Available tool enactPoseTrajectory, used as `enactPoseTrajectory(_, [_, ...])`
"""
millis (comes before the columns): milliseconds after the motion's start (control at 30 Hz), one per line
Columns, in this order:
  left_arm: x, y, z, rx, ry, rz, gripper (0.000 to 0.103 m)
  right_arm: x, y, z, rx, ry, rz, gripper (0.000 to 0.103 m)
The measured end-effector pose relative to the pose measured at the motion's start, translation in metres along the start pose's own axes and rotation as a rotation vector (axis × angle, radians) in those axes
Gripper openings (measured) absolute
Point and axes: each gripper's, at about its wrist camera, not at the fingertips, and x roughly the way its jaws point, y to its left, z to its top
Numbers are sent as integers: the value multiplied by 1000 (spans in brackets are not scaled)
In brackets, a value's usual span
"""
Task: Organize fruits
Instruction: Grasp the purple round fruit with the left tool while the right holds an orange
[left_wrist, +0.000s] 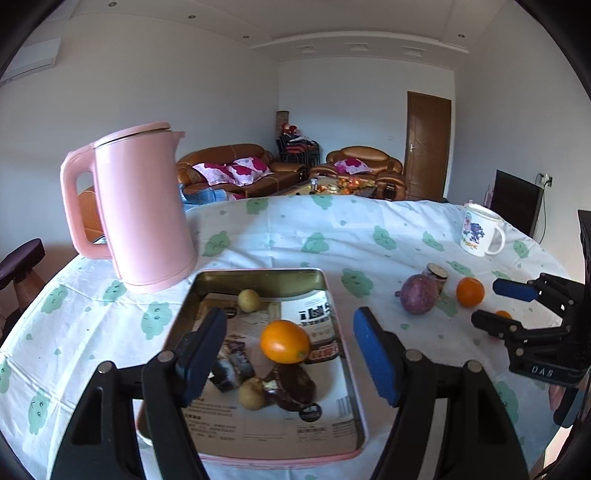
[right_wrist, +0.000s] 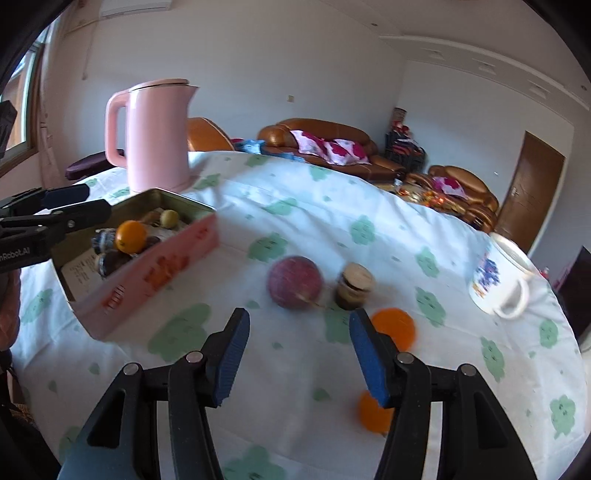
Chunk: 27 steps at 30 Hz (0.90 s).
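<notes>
My right gripper (right_wrist: 299, 354) spread, empty; purple fruit (right_wrist: 294, 282) just beyond its tips on cloth, right of tin (right_wrist: 147, 273). Left gripper (left_wrist: 290, 354) spread over tin, farther off.

1. On the tabletop (left_wrist: 280, 236) the tin (left_wrist: 334, 295) lay before me, the kettle (left_wrist: 144, 206) touching its far left corner.
2. In the tin, one orange (left_wrist: 284, 341) sat on wrapped snacks (left_wrist: 291, 384); a small round fruit (left_wrist: 248, 300) lay at the far end, another (left_wrist: 251, 397) nearer me.
3. Right of the tin lay a large round fruit (right_wrist: 295, 282), a small jar (right_wrist: 354, 286) just right of it.
4. Nearer me, two oranges (right_wrist: 393, 326) lay beside my right tool (right_wrist: 299, 356).
5. The mug (right_wrist: 496, 284) stood far right.
</notes>
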Motion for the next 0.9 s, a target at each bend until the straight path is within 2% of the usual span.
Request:
enactPoseTrajectory(133, [3, -28, 2, 49, 13, -36, 78, 3, -26, -17, 34, 67, -37, 58])
enactPoseTrajectory(533, [19, -83, 11, 148, 81, -112, 82, 26, -38, -31, 83, 177, 22, 58])
enactPoseTrajectory(567, [20, -86, 11, 151, 83, -115, 82, 27, -39, -32, 91, 185, 28, 51])
enactPoseTrajectory(633, [22, -90, 13, 154, 93, -128, 82, 27, -41, -31, 92, 186, 30, 37])
enactPoseTrajectory(733, [29, -94, 16, 151, 112, -141, 82, 25, -42, -30, 90, 175, 33, 37])
enactPoseTrajectory(900, [42, -103, 21, 145, 146, -156, 82, 13, -48, -13, 133, 88, -11, 37])
